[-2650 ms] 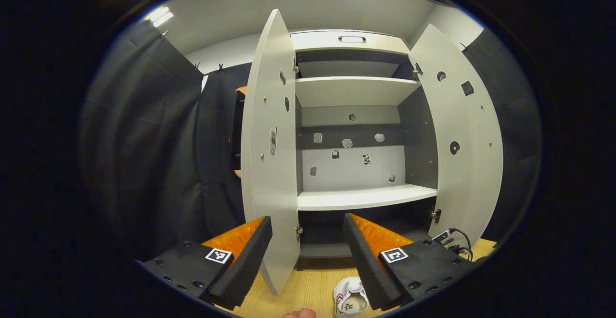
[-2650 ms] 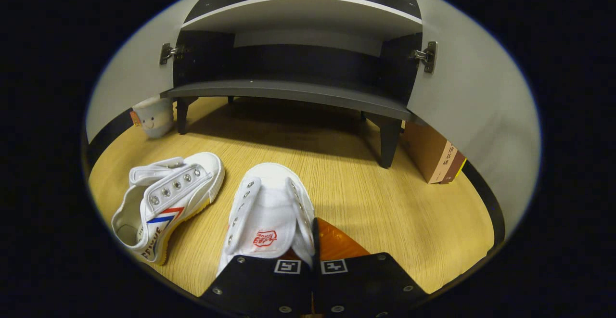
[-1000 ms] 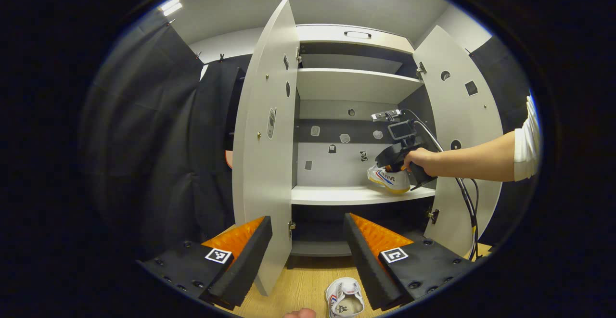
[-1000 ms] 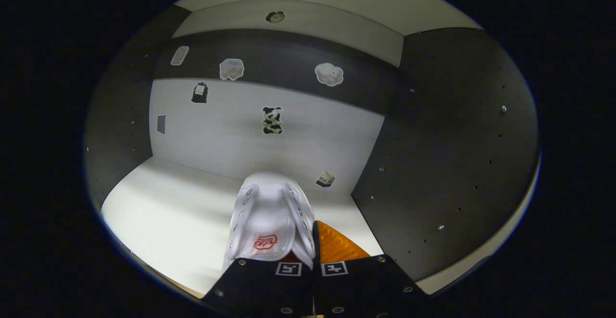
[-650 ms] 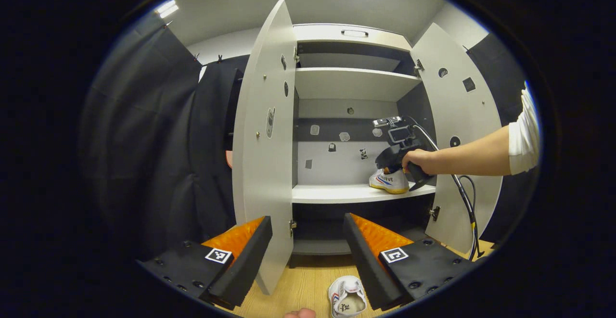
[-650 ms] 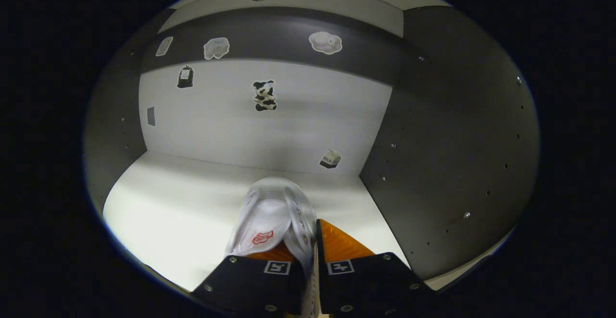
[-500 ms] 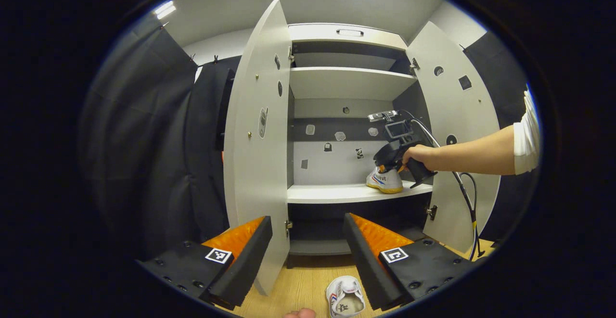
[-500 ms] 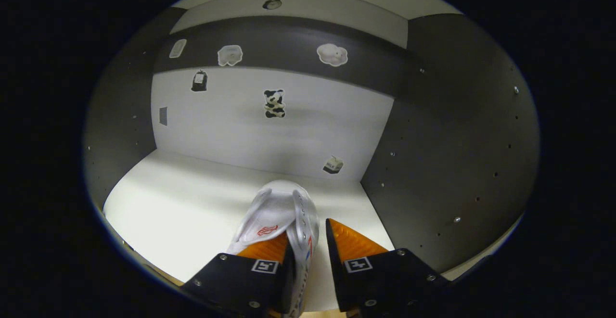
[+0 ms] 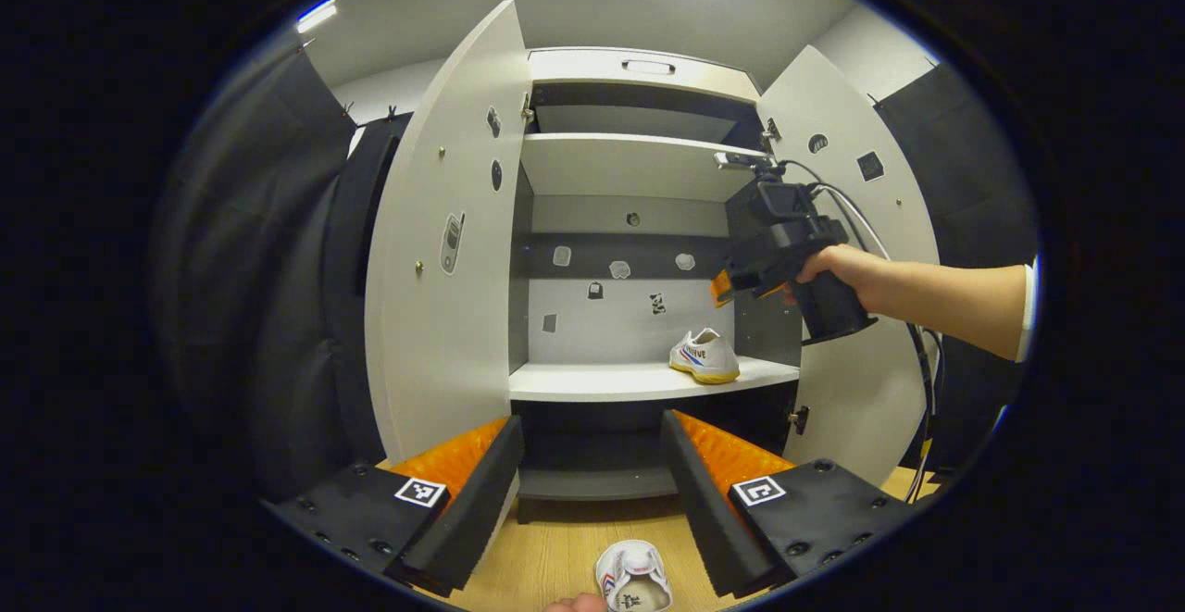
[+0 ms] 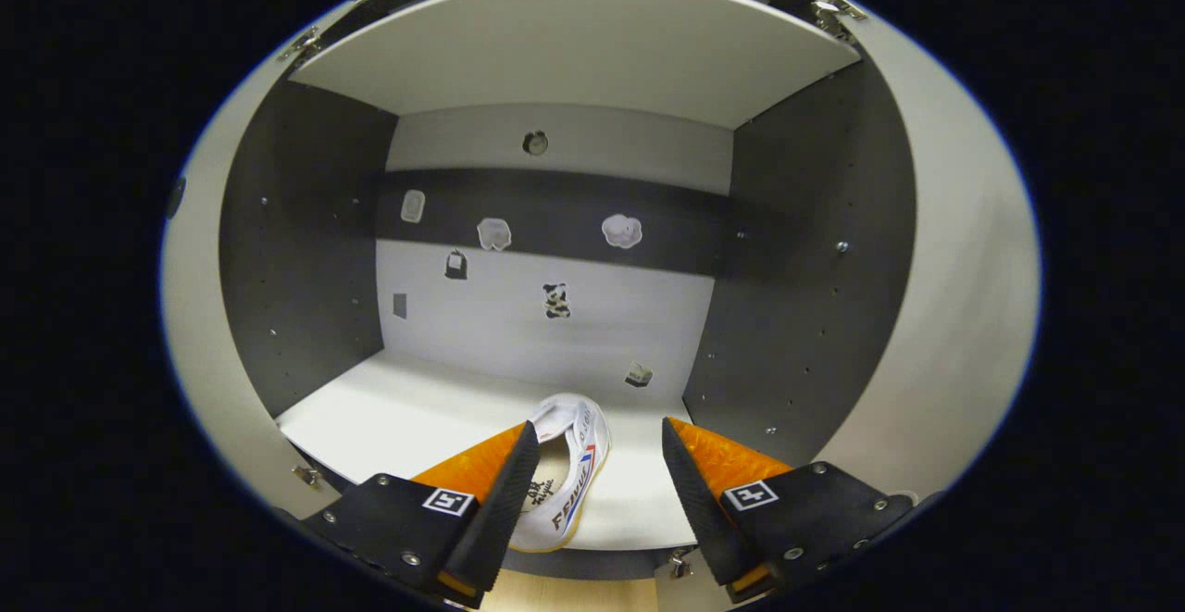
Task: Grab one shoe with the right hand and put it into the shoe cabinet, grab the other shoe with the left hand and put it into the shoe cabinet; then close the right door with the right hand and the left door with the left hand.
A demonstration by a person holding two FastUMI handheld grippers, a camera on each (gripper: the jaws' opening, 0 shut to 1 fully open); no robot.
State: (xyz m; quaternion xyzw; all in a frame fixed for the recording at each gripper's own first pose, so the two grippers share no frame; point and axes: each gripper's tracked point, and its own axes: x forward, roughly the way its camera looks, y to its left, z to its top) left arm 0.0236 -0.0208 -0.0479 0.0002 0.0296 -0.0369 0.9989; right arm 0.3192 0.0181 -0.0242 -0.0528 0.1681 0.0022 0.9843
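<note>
The shoe cabinet [image 9: 639, 177] stands with both doors wide. One white shoe [image 9: 705, 355] with red and blue stripes lies on the middle shelf [image 9: 602, 380] at its right end, seen closer as the shoe [image 10: 567, 473] in the right gripper view. My right gripper [image 10: 592, 492] is open just outside the shelf, above and behind that shoe; from the left gripper view it appears as the right gripper [image 9: 731, 283] held by a hand. My left gripper [image 9: 592, 492] is open and low before the cabinet. The other white shoe [image 9: 632, 577] lies on the wooden floor between and below its fingers.
The left door [image 9: 444, 251] and right door [image 9: 861, 223] swing out toward me. An upper shelf [image 9: 629, 163] and a dark bottom shelf [image 9: 592, 482] hold nothing. A cable [image 9: 916, 362] hangs from the right gripper along the right door. Black cloth [image 9: 268, 279] lines the left side.
The right gripper opened, left the shoe on the middle shelf and drew back and up out of the cabinet. The left gripper view shifted slightly to the right.
</note>
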